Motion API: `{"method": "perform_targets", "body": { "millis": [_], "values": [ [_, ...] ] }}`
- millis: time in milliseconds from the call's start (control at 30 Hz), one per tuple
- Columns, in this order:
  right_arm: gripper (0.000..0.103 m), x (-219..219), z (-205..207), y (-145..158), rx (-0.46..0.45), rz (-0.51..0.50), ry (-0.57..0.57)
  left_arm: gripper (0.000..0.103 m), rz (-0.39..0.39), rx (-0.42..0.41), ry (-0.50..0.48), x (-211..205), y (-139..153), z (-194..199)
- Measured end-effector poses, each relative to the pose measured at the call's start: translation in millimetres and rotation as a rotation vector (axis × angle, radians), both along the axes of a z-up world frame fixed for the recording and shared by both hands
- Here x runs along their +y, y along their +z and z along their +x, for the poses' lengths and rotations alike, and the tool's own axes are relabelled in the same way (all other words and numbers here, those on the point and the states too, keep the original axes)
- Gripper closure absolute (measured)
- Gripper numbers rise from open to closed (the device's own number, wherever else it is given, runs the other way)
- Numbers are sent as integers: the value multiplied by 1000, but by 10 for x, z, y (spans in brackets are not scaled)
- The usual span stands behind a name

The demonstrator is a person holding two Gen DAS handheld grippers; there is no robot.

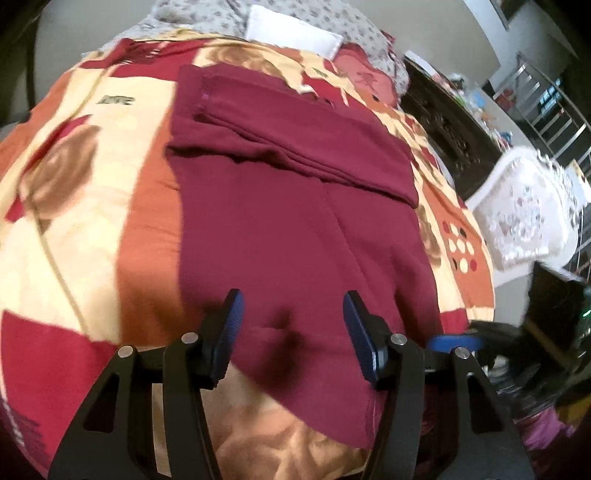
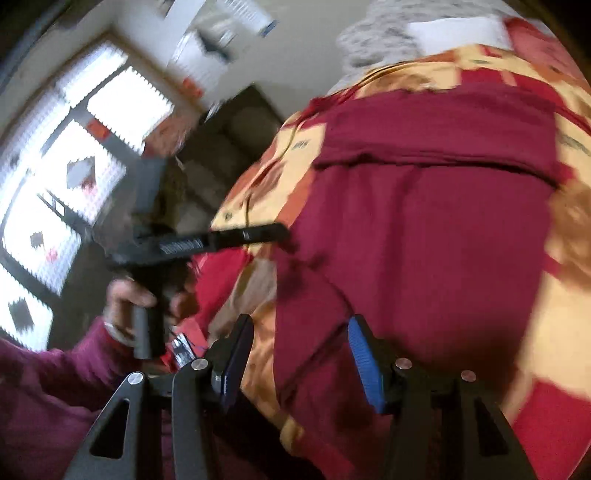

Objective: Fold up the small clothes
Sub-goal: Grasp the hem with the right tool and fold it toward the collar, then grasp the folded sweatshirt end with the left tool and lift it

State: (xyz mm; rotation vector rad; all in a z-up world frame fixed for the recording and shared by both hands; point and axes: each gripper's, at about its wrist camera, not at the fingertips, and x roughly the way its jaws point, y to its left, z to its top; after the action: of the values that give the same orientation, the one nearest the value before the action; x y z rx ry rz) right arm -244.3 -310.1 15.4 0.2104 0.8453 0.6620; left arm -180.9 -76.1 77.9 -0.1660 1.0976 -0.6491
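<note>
From your left wrist camera you have one dark red garment [image 1: 295,206] spread on one patterned bedspread [image 1: 92,192], and one gripper of your own, the left gripper [image 1: 293,314], with its two blue-padded fingers [image 1: 231,332] set well apart and nothing between them. The garment lies flat down the middle of the bed, its far part folded back over itself so that a doubled band with a stitched hem crosses it. A seam runs down the near half toward you. Your fingers hang just above the near edge of the cloth. At the head of the bed lie a grey dotted pillow [image 1: 207,18] and one white folded cloth [image 1: 291,33]. To the right stand a dark cabinet [image 1: 450,133] and a white ornate footboard [image 1: 524,214].

From your right wrist camera you see the same single garment [image 2: 424,229], its folded band across the far part and a loose flap at the near left corner. Your right gripper [image 2: 301,350] stands open over that flap, gripping nothing. Left of the bed, your left hand [image 2: 125,306] holds the other gripper's handle, its dark body reaching to the garment's left edge. One bright window [image 2: 55,177] fills the far left; the view is blurred.
</note>
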Motion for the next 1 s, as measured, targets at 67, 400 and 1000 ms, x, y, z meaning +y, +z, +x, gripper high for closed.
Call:
{"method": "perform_targets", "body": {
  "millis": [67,400,1000],
  "values": [
    [52,245,194,-159,-3,-74,25,47,1,-12,24,126,61,-44],
    [52,700,104,-137,5,-15,174,47,20,-20,111,594,141,-227],
    [44,668,40,-284,133,96,272,47,-3,30,128,726,167,-373]
  ]
}}
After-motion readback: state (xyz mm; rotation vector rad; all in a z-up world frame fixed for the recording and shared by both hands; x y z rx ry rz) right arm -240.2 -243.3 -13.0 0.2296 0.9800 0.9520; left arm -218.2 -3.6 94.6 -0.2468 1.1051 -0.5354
